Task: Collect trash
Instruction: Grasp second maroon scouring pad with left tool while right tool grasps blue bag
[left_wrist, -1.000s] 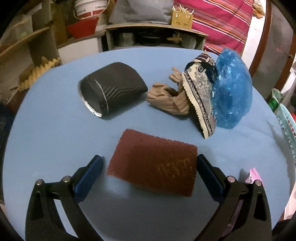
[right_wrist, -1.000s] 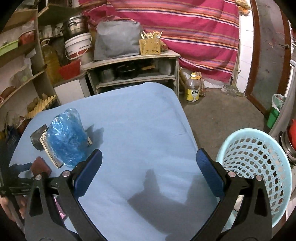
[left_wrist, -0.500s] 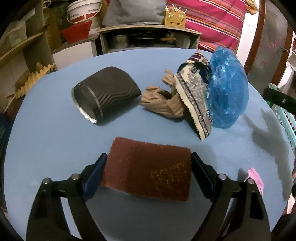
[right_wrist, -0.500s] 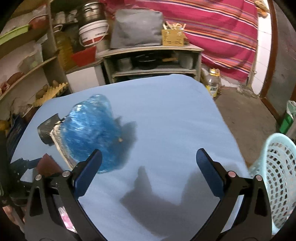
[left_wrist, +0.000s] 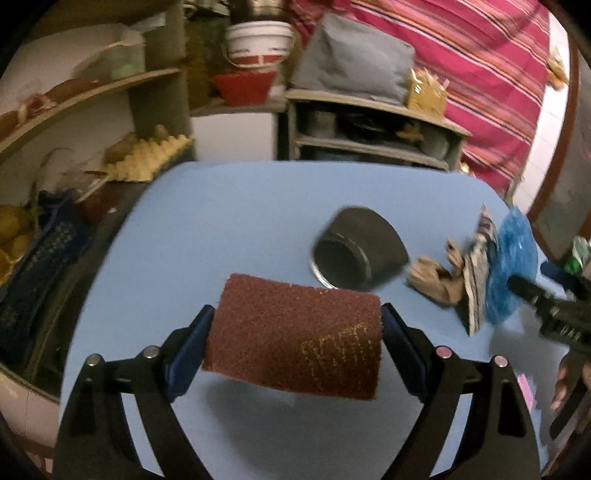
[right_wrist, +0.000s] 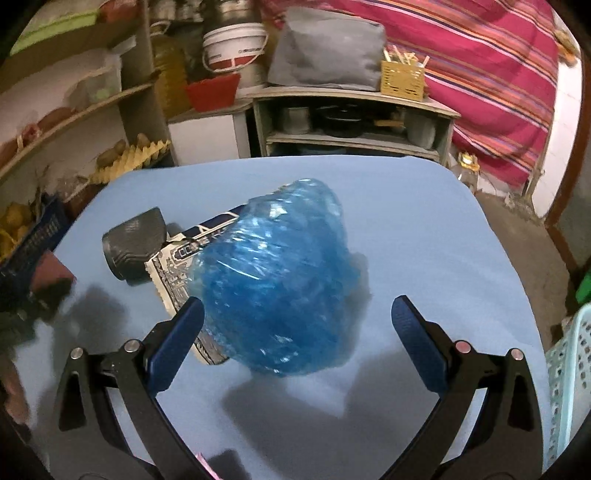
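- Gripping the pad (left_wrist: 295, 334) in the left tongs (left_wrist: 295, 336): jaws pressed on its two short ends, long axis crosswise between the fingers, whole piece lifted clear of the worktop (left_wrist: 229, 221) with its shadow beneath.
- Held open wide, the right tongs (right_wrist: 297, 326), empty, low over the worktop.
- Dead ahead of the right tongs and partly between the fingertips: the blue bag (right_wrist: 277, 284), a bulging crumpled lump resting on the worktop, its long axis running away from the tongs and slightly leftward.
- Touching the bag on the left-finger side: a patterned wrapper (right_wrist: 177, 269), its edge just beside the left finger; beyond it, further left, a dark tube (right_wrist: 135, 247).
- Seen from the left tongs, far off to the right: bag, wrapper and a brown paper wad (left_wrist: 436, 280); so nearer the right hand by a good margin.
- Off to the right of the right tongs, beside the worktop: the basket (right_wrist: 569, 373), the likely drop point.
- Likely next: advance slightly, centre on the bag, then close; risk of pinching the wrapper too, or of thin plastic slipping out.
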